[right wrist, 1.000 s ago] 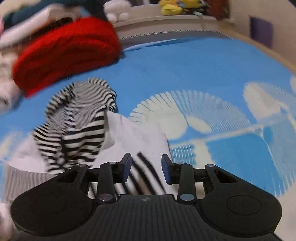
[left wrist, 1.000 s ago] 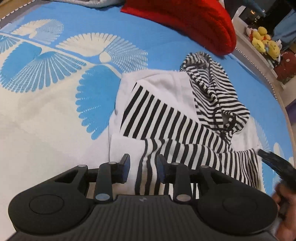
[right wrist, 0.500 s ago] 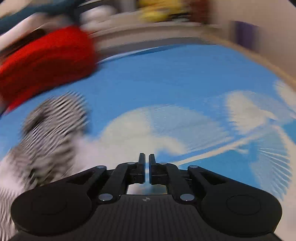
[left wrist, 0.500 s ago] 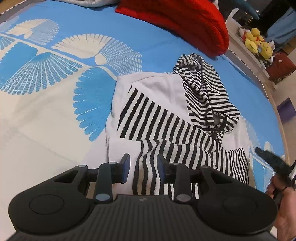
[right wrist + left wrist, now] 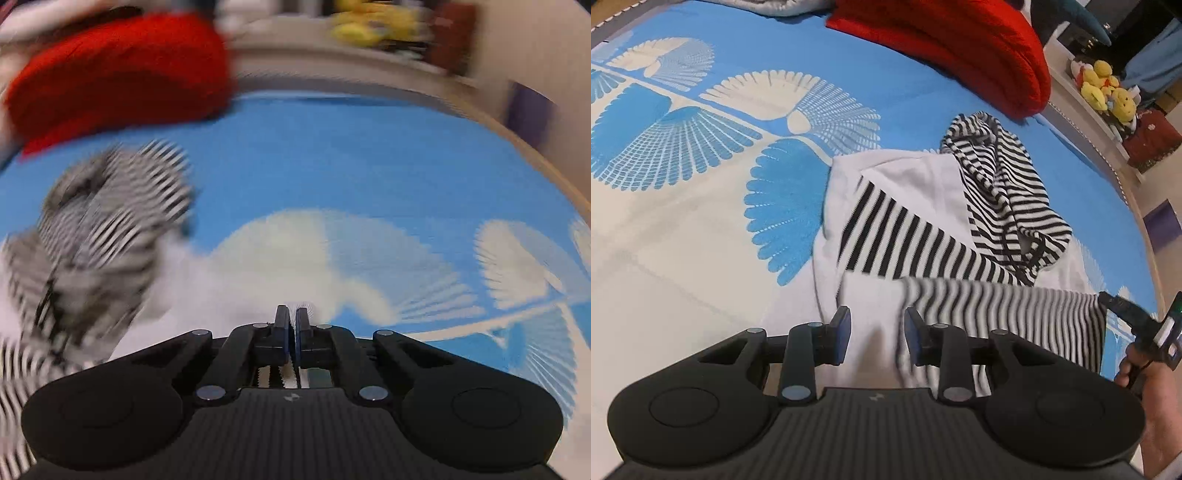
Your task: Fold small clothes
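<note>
**Right tongs have the sleeve cuff, left tongs just hanging over the hem**

So the striped hoodie is lying on the blue-and-white bedspread, hood up around 1 o'clock in the left wrist view, white body running down toward 6. One striped sleeve stretches sideways across the bottom of it, long axis going roughly 9 to 3.

The right tongs are pinched on the cuff end of that sleeve out at 3 o'clock, and the sleeve looks pulled taut. From the right wrist camera the right tongs are squeezed nearly together with a sliver of striped cloth showing between them. That view is really blurry though.

The left tongs are partly open with nothing in them, hovering above the white lower part of the hoodie. I can't tell if they touch it.

My guess: the sleeve gets carried over toward 9 o'clock onto the body. The right hand is the one at the cuff, so it's doing the work. Red blanket at 12 is well out of the way.
</note>
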Action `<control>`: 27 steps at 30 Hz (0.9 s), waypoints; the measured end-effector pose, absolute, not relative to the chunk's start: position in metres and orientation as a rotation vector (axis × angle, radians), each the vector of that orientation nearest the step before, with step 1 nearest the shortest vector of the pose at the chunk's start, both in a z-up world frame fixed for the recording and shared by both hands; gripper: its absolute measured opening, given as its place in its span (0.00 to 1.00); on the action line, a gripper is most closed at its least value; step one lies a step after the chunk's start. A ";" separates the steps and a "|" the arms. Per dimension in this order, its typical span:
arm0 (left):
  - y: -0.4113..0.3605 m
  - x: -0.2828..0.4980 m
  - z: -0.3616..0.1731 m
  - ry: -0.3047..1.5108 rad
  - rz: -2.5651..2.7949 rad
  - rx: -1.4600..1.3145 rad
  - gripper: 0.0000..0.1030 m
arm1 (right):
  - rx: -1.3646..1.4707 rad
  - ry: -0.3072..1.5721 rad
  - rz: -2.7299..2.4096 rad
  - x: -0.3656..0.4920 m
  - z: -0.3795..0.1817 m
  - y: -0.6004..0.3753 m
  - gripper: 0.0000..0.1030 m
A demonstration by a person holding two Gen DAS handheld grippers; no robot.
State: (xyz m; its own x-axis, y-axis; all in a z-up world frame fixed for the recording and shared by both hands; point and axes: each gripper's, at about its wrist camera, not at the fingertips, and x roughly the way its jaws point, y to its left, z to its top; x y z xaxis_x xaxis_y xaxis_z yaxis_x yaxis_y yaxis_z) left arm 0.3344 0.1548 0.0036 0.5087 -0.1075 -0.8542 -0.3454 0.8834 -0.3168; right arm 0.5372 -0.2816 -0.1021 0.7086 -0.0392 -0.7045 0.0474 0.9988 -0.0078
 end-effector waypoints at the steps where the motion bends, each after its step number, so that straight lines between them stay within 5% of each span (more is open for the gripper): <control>1: 0.154 0.335 0.003 1.043 0.139 -0.488 0.34 | 0.052 0.779 -0.080 0.537 -0.101 -0.292 0.03; 9: 0.149 0.336 -0.007 1.085 0.082 -0.463 0.34 | 0.177 0.791 -0.043 0.488 -0.079 -0.301 0.08; 13: 0.148 0.336 -0.034 1.159 0.076 -0.464 0.34 | 0.136 0.983 0.073 0.435 -0.105 -0.286 0.08; 21: 0.143 0.326 -0.038 1.138 0.088 -0.400 0.35 | 0.171 0.929 0.015 0.381 -0.083 -0.298 0.24; 25: 0.144 0.325 -0.054 1.216 0.139 -0.399 0.35 | 0.100 1.109 -0.062 0.379 -0.112 -0.299 0.39; 27: 0.141 0.324 -0.032 1.161 0.146 -0.362 0.35 | 0.218 1.056 -0.099 0.373 -0.095 -0.309 0.39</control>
